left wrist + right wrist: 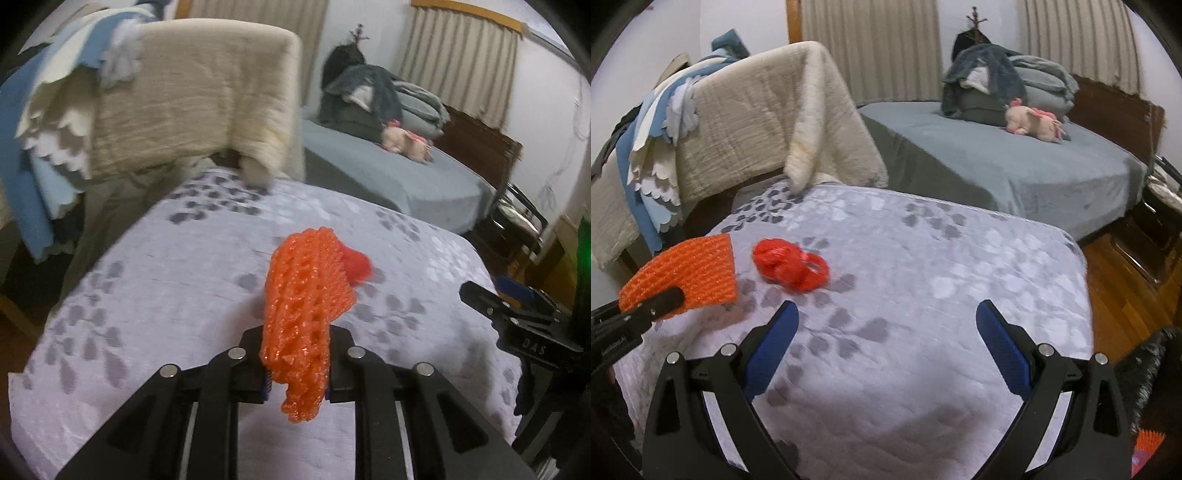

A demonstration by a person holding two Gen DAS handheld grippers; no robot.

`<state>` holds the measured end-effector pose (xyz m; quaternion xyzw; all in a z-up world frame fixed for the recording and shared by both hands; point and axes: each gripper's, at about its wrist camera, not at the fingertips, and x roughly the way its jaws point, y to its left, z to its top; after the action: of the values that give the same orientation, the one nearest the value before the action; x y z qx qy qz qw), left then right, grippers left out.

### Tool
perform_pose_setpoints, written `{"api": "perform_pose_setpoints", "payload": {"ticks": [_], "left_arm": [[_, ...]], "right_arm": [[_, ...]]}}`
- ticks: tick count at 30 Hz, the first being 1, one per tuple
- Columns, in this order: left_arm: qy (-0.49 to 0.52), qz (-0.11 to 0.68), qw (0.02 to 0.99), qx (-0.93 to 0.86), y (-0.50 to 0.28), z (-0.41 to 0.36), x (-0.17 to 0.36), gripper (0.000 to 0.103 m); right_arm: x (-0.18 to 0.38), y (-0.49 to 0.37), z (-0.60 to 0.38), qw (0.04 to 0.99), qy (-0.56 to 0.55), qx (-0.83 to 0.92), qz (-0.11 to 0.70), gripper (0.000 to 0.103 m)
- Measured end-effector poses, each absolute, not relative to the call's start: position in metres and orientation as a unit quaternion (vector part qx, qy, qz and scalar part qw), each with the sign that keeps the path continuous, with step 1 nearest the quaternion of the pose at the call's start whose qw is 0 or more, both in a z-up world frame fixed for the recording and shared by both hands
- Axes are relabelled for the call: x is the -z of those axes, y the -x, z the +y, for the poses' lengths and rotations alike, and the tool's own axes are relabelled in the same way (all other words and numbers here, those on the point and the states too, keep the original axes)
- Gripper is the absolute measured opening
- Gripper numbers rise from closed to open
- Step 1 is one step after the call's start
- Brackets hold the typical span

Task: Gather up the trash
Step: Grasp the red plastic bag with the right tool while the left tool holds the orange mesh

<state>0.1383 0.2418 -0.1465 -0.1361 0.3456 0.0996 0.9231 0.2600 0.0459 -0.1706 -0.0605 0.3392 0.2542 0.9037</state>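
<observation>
Starting at the left, the left tool [295,363] has its jaws closed on an orange foam net [306,306], the soft mesh sleeve of the kind wrapped round fruit; it is pinched near its lower end, so most of it stands up and forward beyond the fingertips while a short tail hangs below them. From the right wrist view the same net [690,273] shows at the near left, held clear above the quilted, leaf-patterned surface [923,258] rather than resting on it. It looks very light and springy, likely to squash flat under pressure and to flop about, but the open mesh should catch on the pads, so slipping seems unlikely. Just right of it and a little farther off, a crumpled red plastic bag [790,267] lies on the quilt, apart from the net. It appears thin, light and slick, with loops at its right side; the bunched middle probably offers the surest hold, since a loose edge might simply slide out. At the near right, the right tool [886,321] is spread wide and holds nothing, with the bag ahead and left of its left finger.
</observation>
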Motion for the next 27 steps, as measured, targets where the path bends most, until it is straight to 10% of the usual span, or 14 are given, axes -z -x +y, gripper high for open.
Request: {"api": "perform_pose_setpoints", "payload": {"ticks": [22,27], "left_arm": [[0.141,0.347,0.910,-0.178,-0.152,0.322,0.172,0.019],[0.145,0.347,0.909,-0.179,-0.152,0.325,0.172,0.019]], "right_arm": [[0.202,-0.309,0.170,0.875,0.083,-0.297,0.373,0.094],[0.211,-0.310,0.181,0.857,0.090,-0.318,0.396,0.070]]}}
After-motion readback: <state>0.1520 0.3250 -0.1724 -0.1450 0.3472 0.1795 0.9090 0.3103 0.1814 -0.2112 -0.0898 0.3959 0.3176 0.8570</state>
